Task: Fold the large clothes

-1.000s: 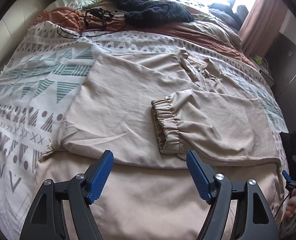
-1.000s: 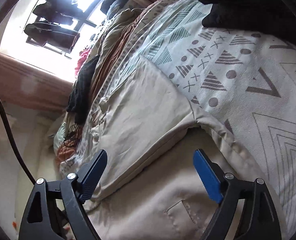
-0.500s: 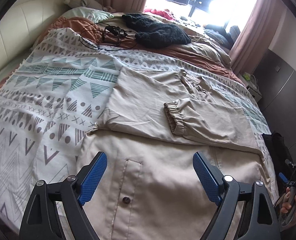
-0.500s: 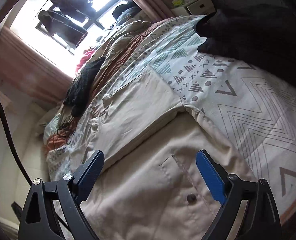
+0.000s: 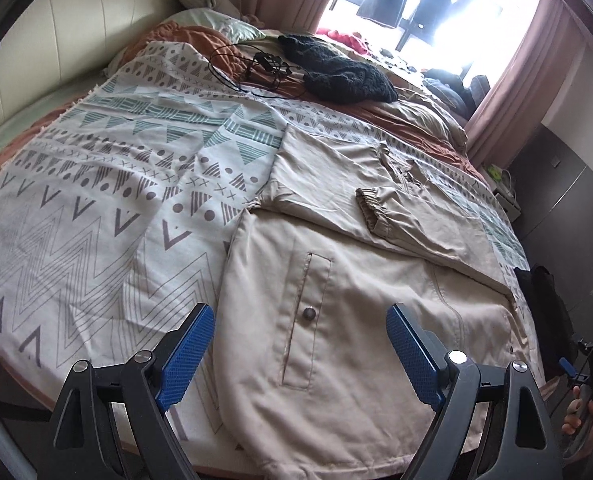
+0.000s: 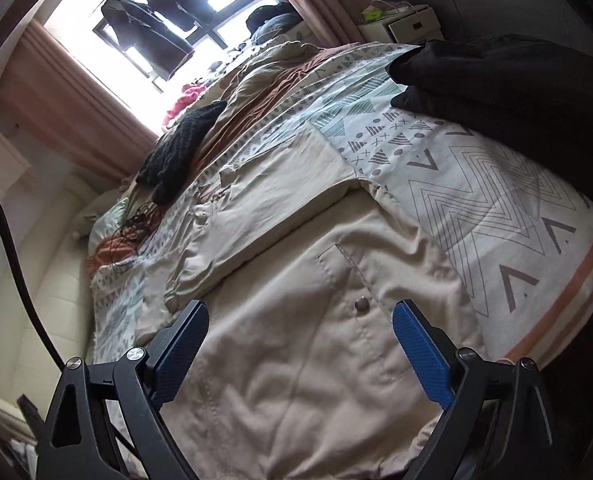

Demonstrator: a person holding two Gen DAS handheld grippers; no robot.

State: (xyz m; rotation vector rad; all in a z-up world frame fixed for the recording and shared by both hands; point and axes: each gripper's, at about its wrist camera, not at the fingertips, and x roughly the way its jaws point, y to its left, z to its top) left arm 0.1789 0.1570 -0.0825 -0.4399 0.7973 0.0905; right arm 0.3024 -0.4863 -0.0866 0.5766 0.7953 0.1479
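Note:
A large beige jacket (image 5: 356, 300) lies flat on the bed, front up, its hem towards me. Both sleeves are folded across the chest, and one elastic cuff (image 5: 370, 212) rests near the middle. My left gripper (image 5: 299, 312) hovers open over the lower left part, above a pocket with a snap button (image 5: 308, 313). Nothing is between its fingers. In the right wrist view, my right gripper (image 6: 301, 308) hovers open over the lower right part of the jacket (image 6: 296, 360), close to the other pocket's snap (image 6: 361, 304). It holds nothing.
A patterned bedspread (image 5: 96, 200) covers the bed. A black knit garment (image 5: 336, 72) and tangled cables (image 5: 252, 68) lie near the pillows. Dark folded clothes (image 6: 516, 92) sit on the bed's right side. A nightstand (image 6: 408, 24) stands by the curtain. A person's hand (image 5: 580, 420) shows at the lower right.
Both grippers have drawn back towards the foot of the bed and risen. The jacket's lower half with its pockets has come into view. The left jaws stand a little wider.

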